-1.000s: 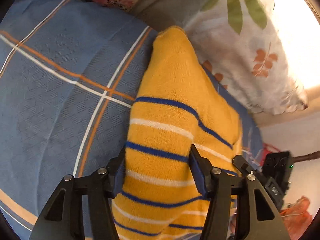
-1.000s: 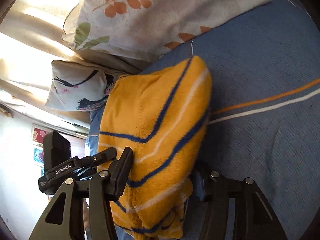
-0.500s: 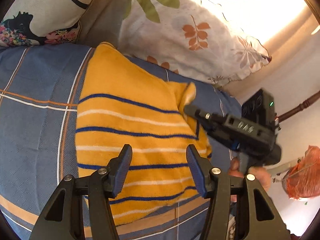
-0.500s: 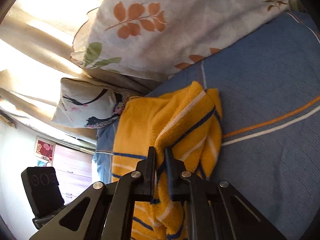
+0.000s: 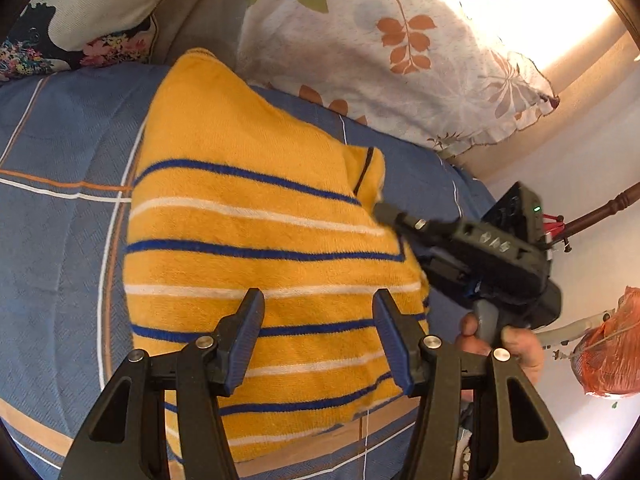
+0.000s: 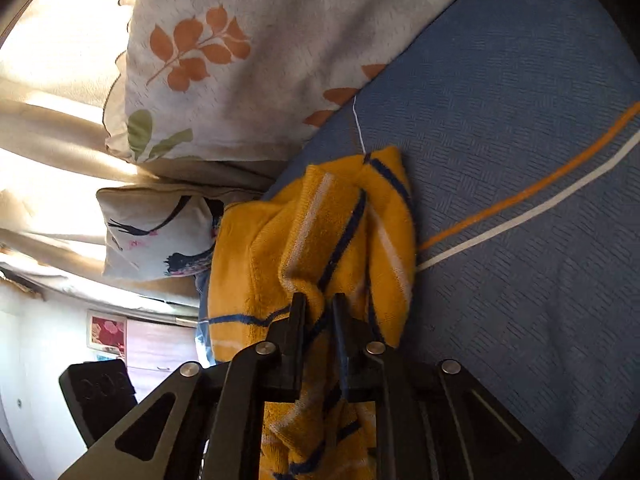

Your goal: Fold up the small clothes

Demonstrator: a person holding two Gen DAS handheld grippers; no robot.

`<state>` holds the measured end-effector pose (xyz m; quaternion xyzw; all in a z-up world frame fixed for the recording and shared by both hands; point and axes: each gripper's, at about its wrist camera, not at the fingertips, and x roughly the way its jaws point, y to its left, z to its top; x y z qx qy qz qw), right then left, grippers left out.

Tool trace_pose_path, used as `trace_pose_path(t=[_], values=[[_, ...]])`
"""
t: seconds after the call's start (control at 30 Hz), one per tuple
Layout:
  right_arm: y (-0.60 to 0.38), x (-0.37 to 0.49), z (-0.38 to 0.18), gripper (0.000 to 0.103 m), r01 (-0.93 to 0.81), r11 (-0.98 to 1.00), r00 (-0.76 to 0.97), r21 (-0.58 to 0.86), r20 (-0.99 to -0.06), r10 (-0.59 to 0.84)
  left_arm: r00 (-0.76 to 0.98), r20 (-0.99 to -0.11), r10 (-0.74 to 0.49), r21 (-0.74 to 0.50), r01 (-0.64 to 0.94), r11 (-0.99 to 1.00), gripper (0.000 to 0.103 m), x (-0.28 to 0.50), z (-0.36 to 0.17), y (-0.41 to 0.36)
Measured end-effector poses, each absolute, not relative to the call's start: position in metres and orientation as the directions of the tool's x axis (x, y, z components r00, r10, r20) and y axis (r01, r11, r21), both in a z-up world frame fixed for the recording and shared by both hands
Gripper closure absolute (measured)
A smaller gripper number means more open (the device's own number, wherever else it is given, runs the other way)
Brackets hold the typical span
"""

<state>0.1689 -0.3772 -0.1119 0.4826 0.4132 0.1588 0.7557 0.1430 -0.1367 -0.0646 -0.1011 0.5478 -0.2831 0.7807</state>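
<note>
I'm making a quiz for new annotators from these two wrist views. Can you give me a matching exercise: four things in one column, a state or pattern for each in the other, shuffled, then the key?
Column 1
1. left gripper
2. right gripper
3. garment
4. pillow

Column 2
A. white with orange leaves
B. open, above the cloth
C. yellow with blue and white stripes
D. pinching a bunched fold

Pairs: 1-B, 2-D, 3-C, 4-A

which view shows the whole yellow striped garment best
The left wrist view: the yellow striped garment lies spread across the blue bedspread, nearly all visible. The right wrist view shows only a bunched fold at the right claw.
</note>
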Motion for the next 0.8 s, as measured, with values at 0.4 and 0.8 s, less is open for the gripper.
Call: trace_pose_path(t=[0.4,0.8], values=[[-0.353,0.206,-0.064,0.058,0.095,0.776,0.595,0.623,-0.661,0.458,0.267,-0.819,-0.507,-0.409,0.348,0.844,0.048,0.134,-0.072,-0.151],[-0.395,0.216,-0.113,0.094,0.019,0.107,0.587,0.994,-0.098,0.803,0.254,-0.812,-0.526,-0.449,0.305,0.84,0.048,0.144,-0.079,-0.147]])
